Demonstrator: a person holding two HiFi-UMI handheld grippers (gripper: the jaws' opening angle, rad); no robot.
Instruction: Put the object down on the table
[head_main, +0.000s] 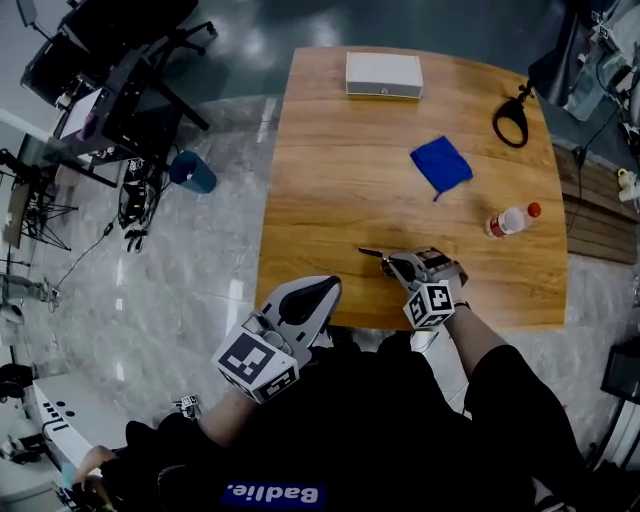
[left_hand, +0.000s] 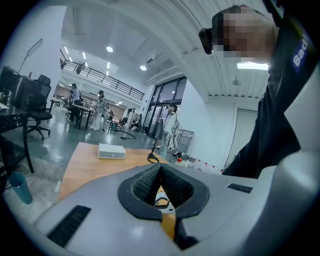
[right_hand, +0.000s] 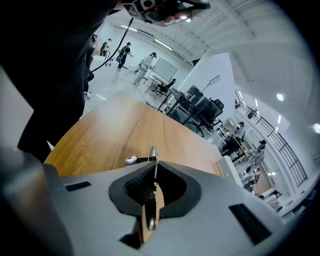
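Both grippers are shown closed, and only the right one is loaded. In the head view the left gripper (head_main: 331, 289) is held at the near edge of the table (head_main: 340, 180), its jaws drawn together. The right gripper (head_main: 390, 263) is held just to its right, over the near part of the wood, and is clamped on a thin metal object (head_main: 370, 252) whose tip sticks out to the left. Whether that tip touches the wood cannot be told. A white box (head_main: 384, 74), a blue cloth (head_main: 441, 164) and a small bottle (head_main: 512, 220) are left well apart from it, farther off. In the left gripper view the jaw tips are seen meeting, nothing is pinched there, and bare table is seen beyond. In the right gripper view the metal object (right_hand: 152, 156) is seen edge-on, nipped between nearly shut jaws, with a small pale-tipped arm projecting to the left above the table (right_hand: 130, 125). The object is judged to be light, stiff and smooth. It is therefore likely to slip or swivel in the pads rather than bend, and to clatter rather than break if dropped. It is best gripped across its flat faces near the middle, as it is now, and lowered until it is supported before the jaws are eased apart.
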